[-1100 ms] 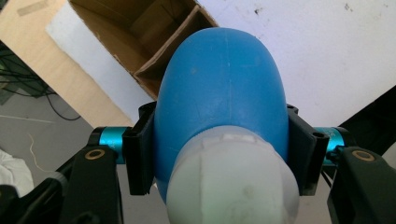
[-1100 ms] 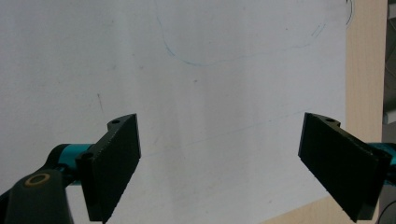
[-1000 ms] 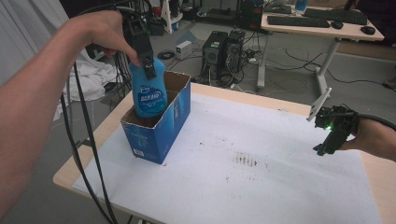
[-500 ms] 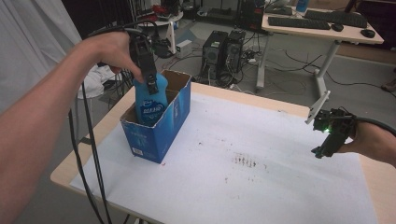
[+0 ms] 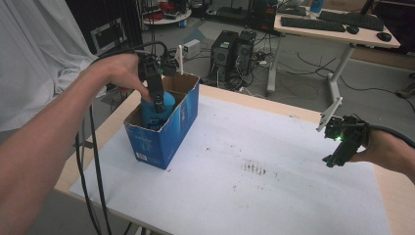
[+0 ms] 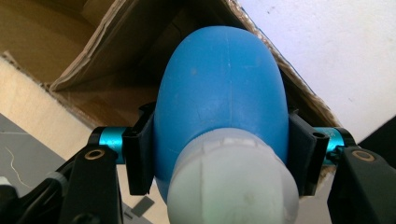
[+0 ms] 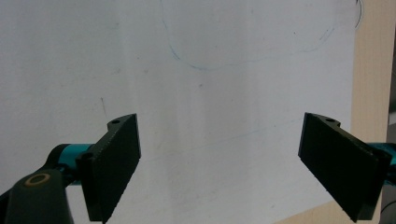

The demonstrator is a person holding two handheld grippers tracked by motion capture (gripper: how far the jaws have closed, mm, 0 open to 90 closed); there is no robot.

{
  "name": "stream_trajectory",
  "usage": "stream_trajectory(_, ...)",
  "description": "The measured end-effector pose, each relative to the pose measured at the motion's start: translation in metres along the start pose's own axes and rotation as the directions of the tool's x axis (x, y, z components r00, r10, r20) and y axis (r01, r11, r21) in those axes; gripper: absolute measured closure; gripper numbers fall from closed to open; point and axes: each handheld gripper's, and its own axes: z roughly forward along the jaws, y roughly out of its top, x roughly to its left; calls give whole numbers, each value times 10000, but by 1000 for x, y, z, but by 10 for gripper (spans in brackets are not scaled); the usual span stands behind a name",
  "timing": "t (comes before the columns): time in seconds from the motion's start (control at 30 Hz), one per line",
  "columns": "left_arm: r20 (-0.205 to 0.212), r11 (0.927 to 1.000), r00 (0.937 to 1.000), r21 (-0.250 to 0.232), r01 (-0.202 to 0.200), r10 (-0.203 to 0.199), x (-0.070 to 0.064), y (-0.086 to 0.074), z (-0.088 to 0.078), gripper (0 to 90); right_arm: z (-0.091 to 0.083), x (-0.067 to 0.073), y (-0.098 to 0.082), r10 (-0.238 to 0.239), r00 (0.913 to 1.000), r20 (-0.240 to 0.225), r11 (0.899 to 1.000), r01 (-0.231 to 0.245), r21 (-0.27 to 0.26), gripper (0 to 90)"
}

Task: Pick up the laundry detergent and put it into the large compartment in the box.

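Bottle: a blue plastic bottle with a smooth, rounded, egg-like shoulder and a faint mould seam running down its middle; a pale grey-white ribbed cap closes the end nearest the left gripper's camera.
Bottle, place: upright inside the open cardboard box, most of it below the rim, at the end of the box nearer the person; in the high view just its blue upper part shows above the box wall.
Bottle label: hidden by the box wall and the gripper, so I cannot read it.
Left gripper: pointing down into the box from above, held in the person's left hand; its jaws pinch the bottle on both sides just below the cap, pads flat against the blue plastic.
Box: blue printed outside, plain brown inside, top flaps open; it stands on the left part of the bench, on the white sheet that covers it.
Right gripper: held by the right hand well apart from the box, over the right side of the bench; jaws spread wide with nothing between them, bare white sheet beneath.
Bench surface: white sheet with small dark smudges near its middle, pale wood showing at the edges.
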Motion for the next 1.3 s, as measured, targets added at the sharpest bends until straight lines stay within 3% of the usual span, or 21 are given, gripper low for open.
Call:
stream_trajectory(0.63,131,10000,9999,59,1,-1,4,-5,30,379,1,1,1,-61,10000,20,10000,61,48,121)
stream_trajectory(1.3,95,9999,9999,26,-124,124,4,-3,32,375,4,1,0,-65,10000,-26,10000,66,39,121)
